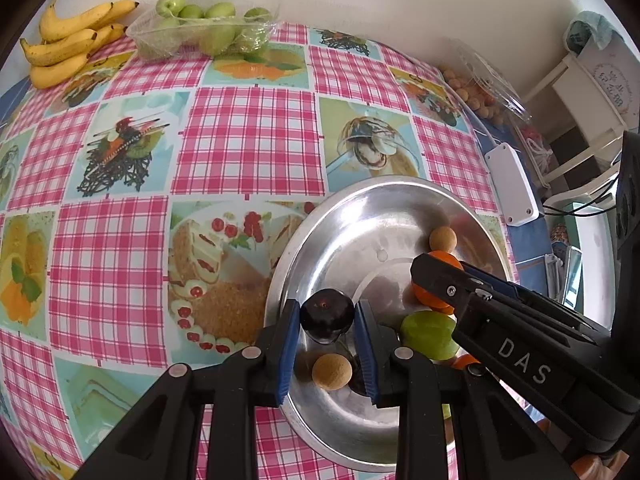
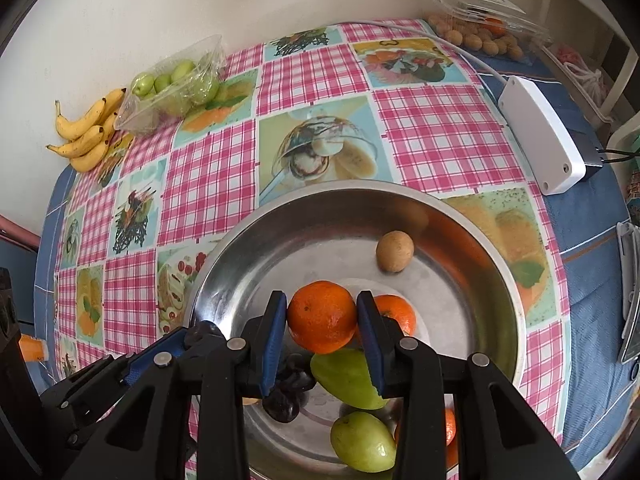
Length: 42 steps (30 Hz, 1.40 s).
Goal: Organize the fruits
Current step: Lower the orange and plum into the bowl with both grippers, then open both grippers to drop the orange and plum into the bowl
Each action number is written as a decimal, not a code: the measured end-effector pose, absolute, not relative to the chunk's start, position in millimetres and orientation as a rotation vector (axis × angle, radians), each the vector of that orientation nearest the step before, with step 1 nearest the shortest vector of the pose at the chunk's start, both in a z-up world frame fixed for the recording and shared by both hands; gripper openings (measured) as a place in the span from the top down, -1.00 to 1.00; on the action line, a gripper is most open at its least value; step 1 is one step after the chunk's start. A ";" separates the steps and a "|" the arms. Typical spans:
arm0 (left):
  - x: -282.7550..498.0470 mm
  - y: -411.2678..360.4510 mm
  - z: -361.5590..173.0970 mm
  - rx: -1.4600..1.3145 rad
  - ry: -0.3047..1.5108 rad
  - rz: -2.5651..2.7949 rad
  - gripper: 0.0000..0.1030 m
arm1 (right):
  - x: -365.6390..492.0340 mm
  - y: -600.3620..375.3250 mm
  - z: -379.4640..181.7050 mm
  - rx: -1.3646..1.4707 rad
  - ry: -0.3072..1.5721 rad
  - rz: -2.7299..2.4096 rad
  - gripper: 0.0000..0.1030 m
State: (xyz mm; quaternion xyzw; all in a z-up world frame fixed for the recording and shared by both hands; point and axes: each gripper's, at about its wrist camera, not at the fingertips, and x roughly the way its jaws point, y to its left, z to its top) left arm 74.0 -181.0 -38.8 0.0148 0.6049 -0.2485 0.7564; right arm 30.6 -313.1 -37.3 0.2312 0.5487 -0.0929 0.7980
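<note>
While the left gripper (image 1: 327, 320) clamps a glossy dark plum (image 1: 327, 315) over the steel bowl (image 1: 320, 240) at its 7 o'clock rim, the right gripper (image 2: 322, 316) grips a dimpled orange tangerine (image 2: 322, 317) above the bowl's centre; white "DAS" lettering marks the right gripper's body.

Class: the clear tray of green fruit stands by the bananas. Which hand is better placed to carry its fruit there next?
Left, probably. Its tool grips a dark plum, and the tray sits on its side of the metal bowl; the right tool holds an orange.
</note>
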 end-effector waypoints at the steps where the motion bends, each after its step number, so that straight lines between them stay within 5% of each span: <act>1: 74.0 -181.2 -39.8 0.033 1.320 -0.540 0.42 | 31.2 -312.4 -37.8 0.495 1.180 -0.197 0.26; 42: 89.4 -161.4 -31.5 -0.014 1.336 -0.497 0.31 | 32.7 -310.4 -27.1 0.475 1.169 -0.206 0.26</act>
